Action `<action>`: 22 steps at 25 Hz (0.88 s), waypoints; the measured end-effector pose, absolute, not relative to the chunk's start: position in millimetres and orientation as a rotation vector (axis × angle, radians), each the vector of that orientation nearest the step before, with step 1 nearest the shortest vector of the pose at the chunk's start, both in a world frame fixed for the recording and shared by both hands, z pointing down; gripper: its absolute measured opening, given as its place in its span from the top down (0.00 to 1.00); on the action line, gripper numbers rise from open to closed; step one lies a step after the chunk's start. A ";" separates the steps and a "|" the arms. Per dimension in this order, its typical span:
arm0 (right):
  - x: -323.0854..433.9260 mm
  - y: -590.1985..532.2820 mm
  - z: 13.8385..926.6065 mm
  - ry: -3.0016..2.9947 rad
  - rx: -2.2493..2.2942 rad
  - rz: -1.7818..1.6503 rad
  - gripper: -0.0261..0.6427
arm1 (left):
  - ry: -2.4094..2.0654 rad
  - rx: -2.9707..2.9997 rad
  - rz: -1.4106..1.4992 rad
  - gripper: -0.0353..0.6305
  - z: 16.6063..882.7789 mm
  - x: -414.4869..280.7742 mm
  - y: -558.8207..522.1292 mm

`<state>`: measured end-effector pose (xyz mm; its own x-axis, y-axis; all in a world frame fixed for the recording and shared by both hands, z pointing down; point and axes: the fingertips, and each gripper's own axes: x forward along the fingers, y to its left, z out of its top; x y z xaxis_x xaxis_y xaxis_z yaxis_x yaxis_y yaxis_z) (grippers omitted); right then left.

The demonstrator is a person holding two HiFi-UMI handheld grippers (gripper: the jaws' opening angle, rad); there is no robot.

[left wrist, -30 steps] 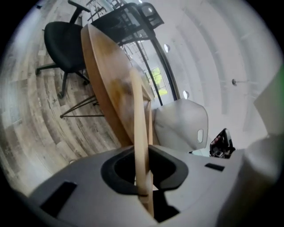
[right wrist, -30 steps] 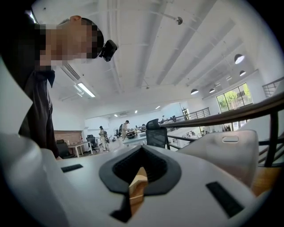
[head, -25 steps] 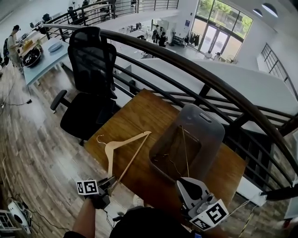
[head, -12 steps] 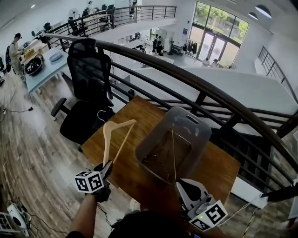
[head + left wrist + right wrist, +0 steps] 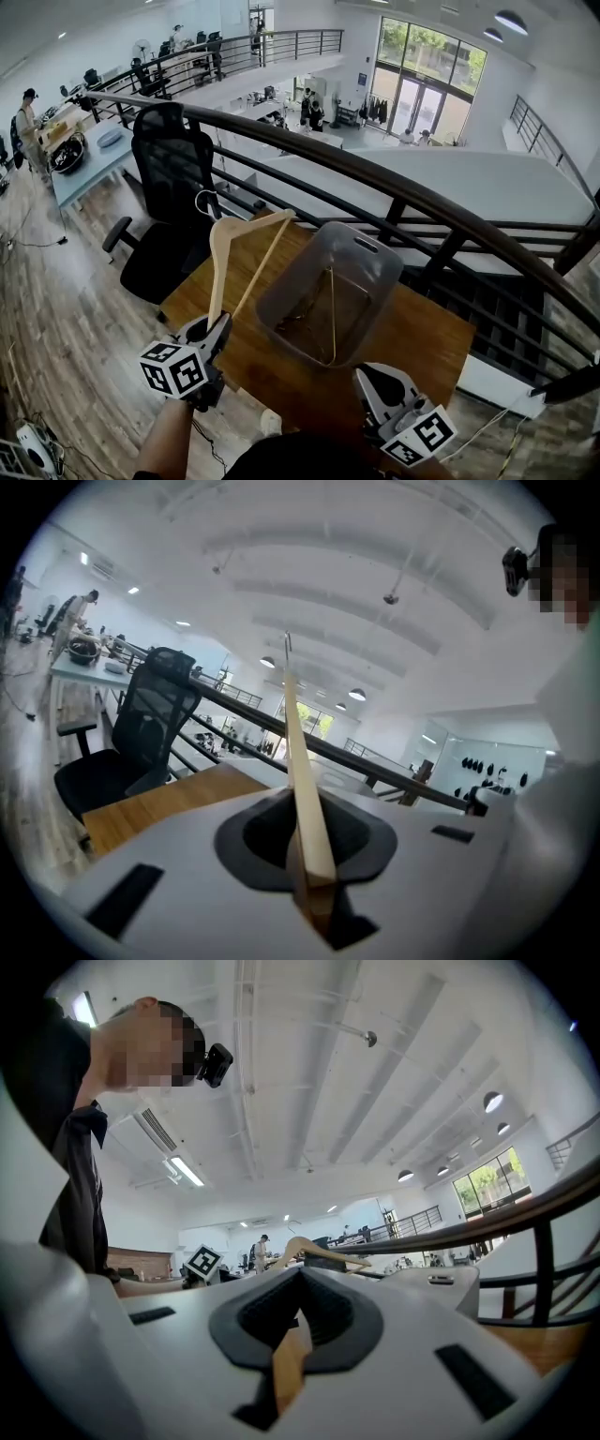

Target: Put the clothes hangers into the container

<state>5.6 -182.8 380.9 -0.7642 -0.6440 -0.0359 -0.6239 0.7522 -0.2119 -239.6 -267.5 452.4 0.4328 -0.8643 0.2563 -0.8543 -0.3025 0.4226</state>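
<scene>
Wooden hanger, clamped at one end in the left tool, is held above the surface, long axis upward. The grey container lies to its right. The right tool is closed and empty.

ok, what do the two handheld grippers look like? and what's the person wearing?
The left gripper and right gripper are pale grey, each carrying a white cube with black square markers. Their jaws are broad pale shells with a dark padded hollow in the middle and black slots either side. No cables show on either. The person wears a dark top; the left forearm is bare.
</scene>
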 end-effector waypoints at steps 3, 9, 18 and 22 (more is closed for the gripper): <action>15.6 -176.0 377.1 2.824 -1.041 -0.284 0.97 | -1.404 2.248 0.016 0.87 439.0 -214.1 -260.3; 24.7 -169.5 381.1 2.808 -1.065 -0.278 0.97 | -1.310 2.308 0.125 0.87 442.3 -180.8 -255.8; 37.6 -160.4 382.3 2.780 -1.111 -0.277 0.97 | -1.103 2.287 0.352 0.87 470.9 -126.2 -268.0; 48.2 -159.8 382.3 2.761 -1.142 -0.279 0.97 | -1.057 2.323 0.489 0.87 476.8 -109.3 -282.4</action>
